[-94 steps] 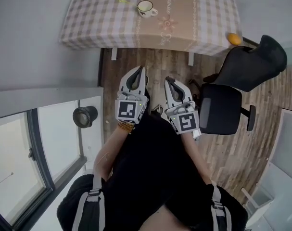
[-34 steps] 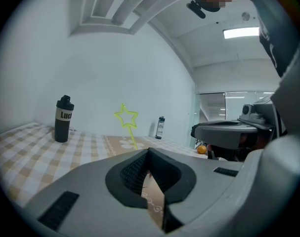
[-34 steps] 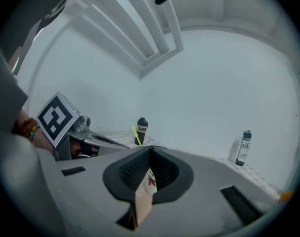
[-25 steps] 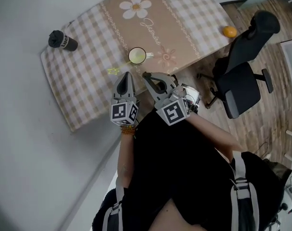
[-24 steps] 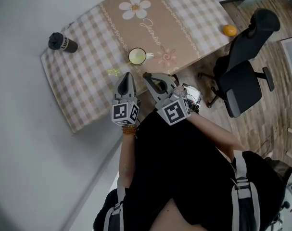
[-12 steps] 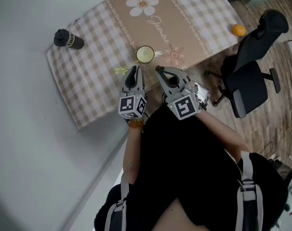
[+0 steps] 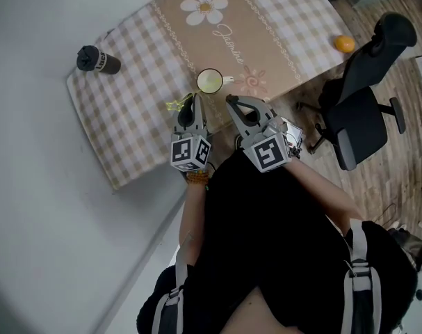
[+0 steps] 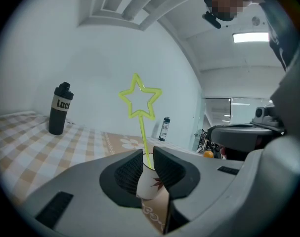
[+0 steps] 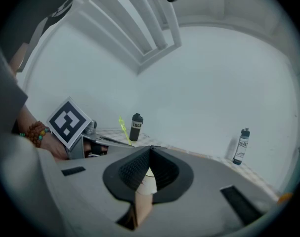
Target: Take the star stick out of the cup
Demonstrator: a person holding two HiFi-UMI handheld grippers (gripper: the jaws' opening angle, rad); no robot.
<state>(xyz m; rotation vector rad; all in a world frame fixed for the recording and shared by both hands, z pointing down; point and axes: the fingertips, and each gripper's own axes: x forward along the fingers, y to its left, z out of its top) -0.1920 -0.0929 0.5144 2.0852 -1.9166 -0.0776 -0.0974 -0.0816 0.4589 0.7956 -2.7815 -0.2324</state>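
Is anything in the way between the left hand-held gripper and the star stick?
Nothing visible does. In the left gripper view the star stick rises from the cup, in line with the gap between the parted jaws of the left hand-held gripper. The black bottle stands well off to the side.

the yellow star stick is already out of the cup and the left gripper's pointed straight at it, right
Not quite: the yellow star stick is not out yet. It is in the cup, standing up out of it. The left gripper view shows this. The rest holds: the left gripper is pointed straight at it, jaws slightly apart and not closed on it.
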